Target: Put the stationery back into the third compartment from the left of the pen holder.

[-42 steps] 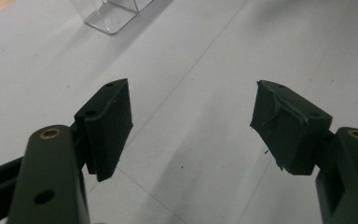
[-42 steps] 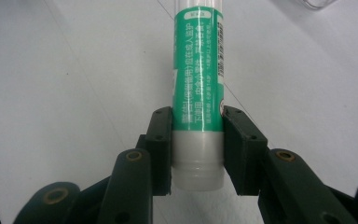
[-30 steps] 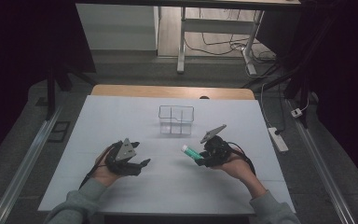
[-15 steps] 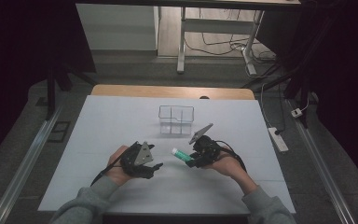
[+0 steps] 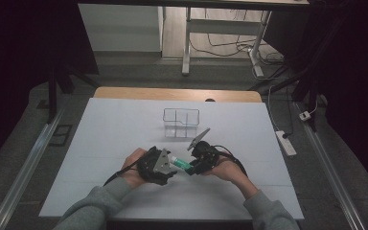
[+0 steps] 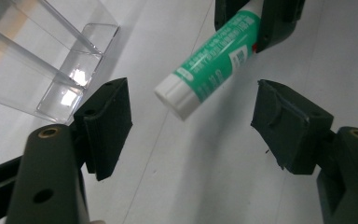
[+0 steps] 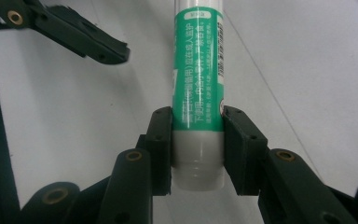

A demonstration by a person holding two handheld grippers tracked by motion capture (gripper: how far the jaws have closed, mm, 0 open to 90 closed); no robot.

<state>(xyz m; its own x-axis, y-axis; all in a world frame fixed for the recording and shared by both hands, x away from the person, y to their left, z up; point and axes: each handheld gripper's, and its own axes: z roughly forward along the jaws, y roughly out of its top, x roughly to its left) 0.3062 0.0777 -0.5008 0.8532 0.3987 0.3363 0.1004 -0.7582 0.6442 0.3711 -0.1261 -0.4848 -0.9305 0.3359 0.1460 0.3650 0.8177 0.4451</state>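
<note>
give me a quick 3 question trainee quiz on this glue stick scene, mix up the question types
1. True or false: the right gripper is shut on the green glue stick.
2. Multiple choice: how do the left gripper's jaws stand? A) shut on the white cap B) open, one on each side of the cap C) shut on nothing
3. Fill in: the clear plastic box stands on the white table, on the ____ side of both grippers from the person.

Key
1. True: its jaws clamp the stick near its grey end.
2. B: the cap sits between them untouched.
3. Far.

Left gripper (image 5: 170,168) spread, right gripper (image 5: 190,167) clamped.
</note>
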